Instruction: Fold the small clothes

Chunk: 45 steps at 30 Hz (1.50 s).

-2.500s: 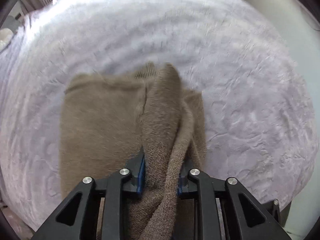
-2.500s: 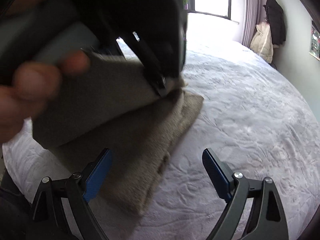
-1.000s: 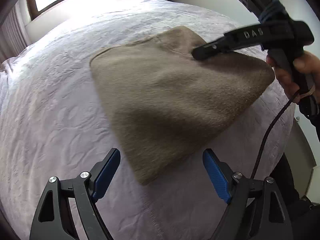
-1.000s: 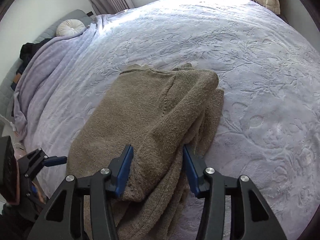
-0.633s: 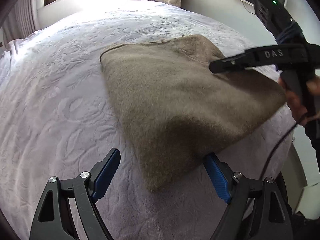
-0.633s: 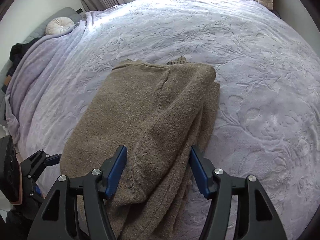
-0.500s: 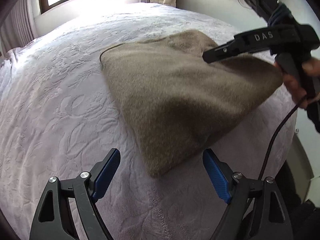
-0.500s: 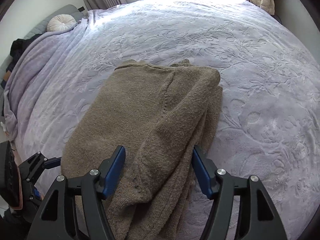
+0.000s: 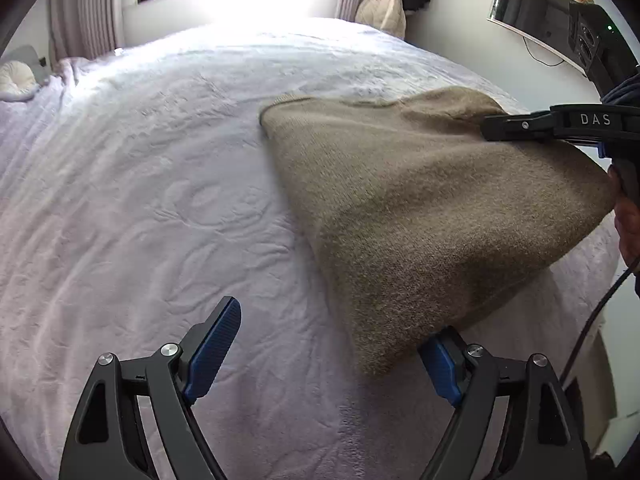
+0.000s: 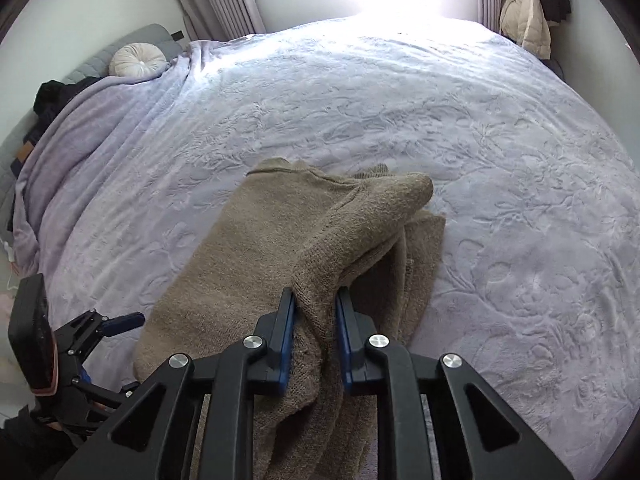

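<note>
A brown knit sweater (image 9: 432,200) lies folded on the lilac bedspread (image 9: 160,200); it also shows in the right wrist view (image 10: 256,264). My left gripper (image 9: 332,344) is open, and the sweater's near corner sits just by its right pad (image 9: 438,364). My right gripper (image 10: 315,320) is shut on a raised fold of the sweater near its right side. The right gripper also shows at the right of the left wrist view (image 9: 560,128), over the sweater. The left gripper shows at the lower left of the right wrist view (image 10: 116,322).
The bedspread (image 10: 500,160) covers a wide bed. A round white cushion (image 10: 138,60) and dark clothes (image 10: 56,92) lie at the head. A window and curtains stand behind; a cream coat (image 10: 524,20) hangs at the right. The bed's edge is near the sweater's right side.
My right gripper has closed from half open onto a fold of the sweater. My left gripper stays open and has shifted left, so the sweater's corner is now by its right pad.
</note>
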### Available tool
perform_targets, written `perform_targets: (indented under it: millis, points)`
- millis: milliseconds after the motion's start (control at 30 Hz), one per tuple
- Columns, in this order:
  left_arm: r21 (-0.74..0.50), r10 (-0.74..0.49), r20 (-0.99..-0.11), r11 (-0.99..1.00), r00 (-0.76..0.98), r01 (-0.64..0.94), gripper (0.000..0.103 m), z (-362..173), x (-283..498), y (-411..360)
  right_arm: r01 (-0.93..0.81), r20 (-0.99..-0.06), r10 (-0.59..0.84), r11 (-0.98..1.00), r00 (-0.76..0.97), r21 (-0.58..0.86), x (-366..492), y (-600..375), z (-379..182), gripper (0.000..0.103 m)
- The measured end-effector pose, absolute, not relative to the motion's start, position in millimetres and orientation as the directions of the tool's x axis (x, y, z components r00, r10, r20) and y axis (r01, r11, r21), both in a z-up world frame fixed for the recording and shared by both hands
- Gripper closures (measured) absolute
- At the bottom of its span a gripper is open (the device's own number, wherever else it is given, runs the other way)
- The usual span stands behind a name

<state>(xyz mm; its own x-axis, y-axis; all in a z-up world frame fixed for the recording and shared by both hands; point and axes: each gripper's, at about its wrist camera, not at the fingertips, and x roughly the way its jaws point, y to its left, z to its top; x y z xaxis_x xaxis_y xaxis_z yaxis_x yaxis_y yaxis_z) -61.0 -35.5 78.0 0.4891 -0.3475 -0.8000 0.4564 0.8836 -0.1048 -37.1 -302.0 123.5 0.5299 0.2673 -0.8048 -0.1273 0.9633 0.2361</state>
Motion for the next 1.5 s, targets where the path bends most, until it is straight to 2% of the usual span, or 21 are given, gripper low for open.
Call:
perform_targets:
  millis: [100, 167, 233, 333, 400, 500, 567, 633, 733, 867, 900, 967, 1067, 1167, 1267, 1367, 1500]
  points:
    - [-0.106, -0.275, -0.837, 0.93, 0.474, 0.352, 0.014, 67, -54, -19, -0.118, -0.797, 0.275, 0.961, 0.537, 0.252, -41, -307, 121, 0.083]
    - [-0.224, -0.335, -0.845, 0.929, 0.417, 0.293, 0.014, 56, -53, -1, -0.113, -0.819, 0.266, 0.964, 0.508, 0.242, -40, -307, 108, 0.083]
    - [-0.197, -0.317, -0.847, 0.933, 0.426, 0.302, 0.014, 56, -59, -3, -0.105, -0.84, 0.248, 0.969, 0.483, 0.225, -40, -308, 95, 0.082]
    - [-0.163, -0.299, -0.858, 0.93, 0.417, 0.33, 0.014, 62, -66, -9, -0.087, -0.84, 0.26, 0.965, 0.477, 0.249, -41, -313, 90, 0.072]
    - [-0.216, -0.347, -0.868, 0.908, 0.356, 0.358, 0.014, 69, -71, -5, -0.076, -0.837, 0.25, 0.967, 0.487, 0.245, -45, -318, 98, 0.064]
    - [-0.33, -0.473, -0.825, 0.847, 0.309, 0.416, 0.014, 94, -74, 8, -0.107, -0.799, 0.134, 0.99, 0.586, 0.088, -64, -313, 125, 0.054]
    - [-0.373, -0.53, -0.784, 0.819, 0.323, 0.436, 0.014, 117, -71, 12, -0.182, -0.75, 0.121, 0.983, 0.65, 0.001, -79, -302, 143, 0.05]
    - [-0.415, -0.57, -0.75, 0.8, 0.336, 0.434, 0.014, 132, -59, 2, -0.31, -0.723, 0.213, 0.951, 0.657, -0.003, -89, -286, 152, 0.047]
    - [-0.466, -0.611, -0.729, 0.772, 0.307, 0.431, 0.014, 135, -31, -26, -0.495, -0.739, 0.356, 0.868, 0.572, 0.035, -95, -263, 138, 0.047]
    - [-0.418, -0.569, -0.786, 0.778, 0.243, 0.47, 0.014, 109, -19, -75, -0.468, -0.827, 0.256, 0.884, 0.501, -0.01, -86, -272, 93, 0.05]
    - [-0.364, -0.525, -0.812, 0.796, 0.254, 0.484, 0.014, 102, -20, -87, -0.455, -0.834, 0.262, 0.89, 0.485, 0.014, -84, -281, 84, 0.05]
    - [-0.168, -0.351, -0.886, 0.852, 0.303, 0.495, 0.011, 84, -23, -107, -0.437, -0.826, 0.31, 0.895, 0.471, 0.086, -84, -295, 76, 0.05]
    - [-0.185, -0.373, -0.877, 0.843, 0.302, 0.505, 0.009, 93, -26, -106, -0.449, -0.811, 0.331, 0.889, 0.483, 0.095, -88, -298, 90, 0.05]
    - [-0.222, -0.436, -0.834, 0.827, 0.338, 0.517, 0.009, 119, -19, -98, -0.46, -0.753, 0.355, 0.884, 0.554, 0.078, -86, -303, 119, 0.047]
    - [-0.218, -0.449, -0.807, 0.83, 0.384, 0.514, 0.009, 137, 2, -105, -0.483, -0.721, 0.358, 0.875, 0.594, 0.036, -67, -308, 136, 0.04]
    - [-0.211, -0.43, -0.829, 0.833, 0.358, 0.511, 0.009, 133, 24, -125, -0.518, -0.753, 0.363, 0.855, 0.549, 0.034, -31, -305, 124, 0.04]
    - [-0.147, -0.312, -0.897, 0.879, 0.314, 0.454, 0.009, 98, 62, -142, -0.521, -0.827, 0.342, 0.851, 0.446, 0.071, 7, -313, 83, 0.041]
